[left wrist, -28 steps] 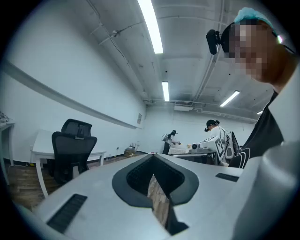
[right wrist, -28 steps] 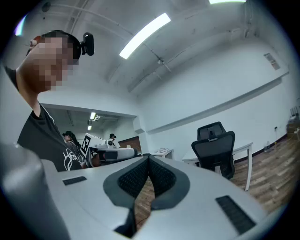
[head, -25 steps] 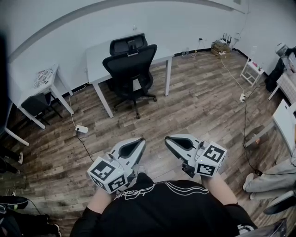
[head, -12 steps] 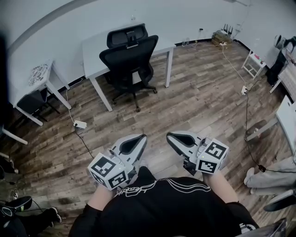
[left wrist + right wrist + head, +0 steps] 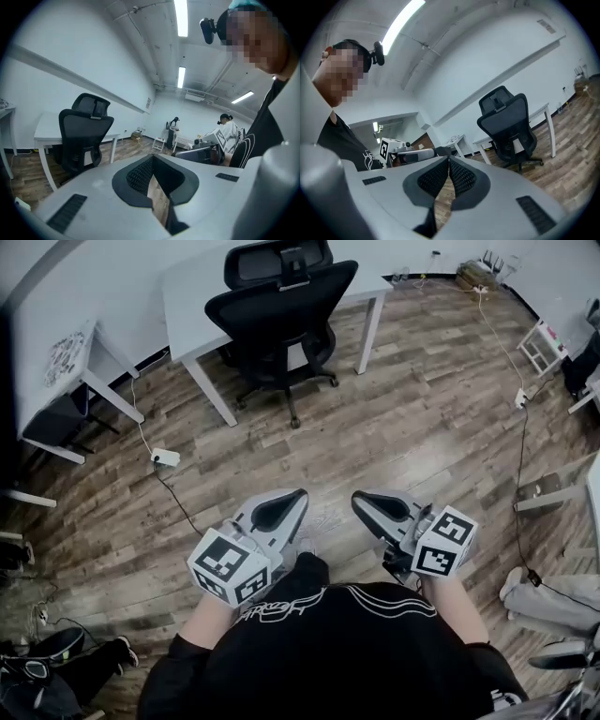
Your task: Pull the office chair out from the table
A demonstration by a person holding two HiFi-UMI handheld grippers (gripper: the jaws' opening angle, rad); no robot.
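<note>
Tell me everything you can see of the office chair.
The office chair is black, with a mesh-looking backrest, a separate headrest and a star base. It stands upright on the wooden floor, pushed in at the white table, its back toward the person. A pale tag hangs under the backrest. Contact with the table is unclear.

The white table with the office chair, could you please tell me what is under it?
The office chair is pushed in at the table, its wheeled base on the wood floor. The backrest and tabletop cover anything farther underneath.
</note>
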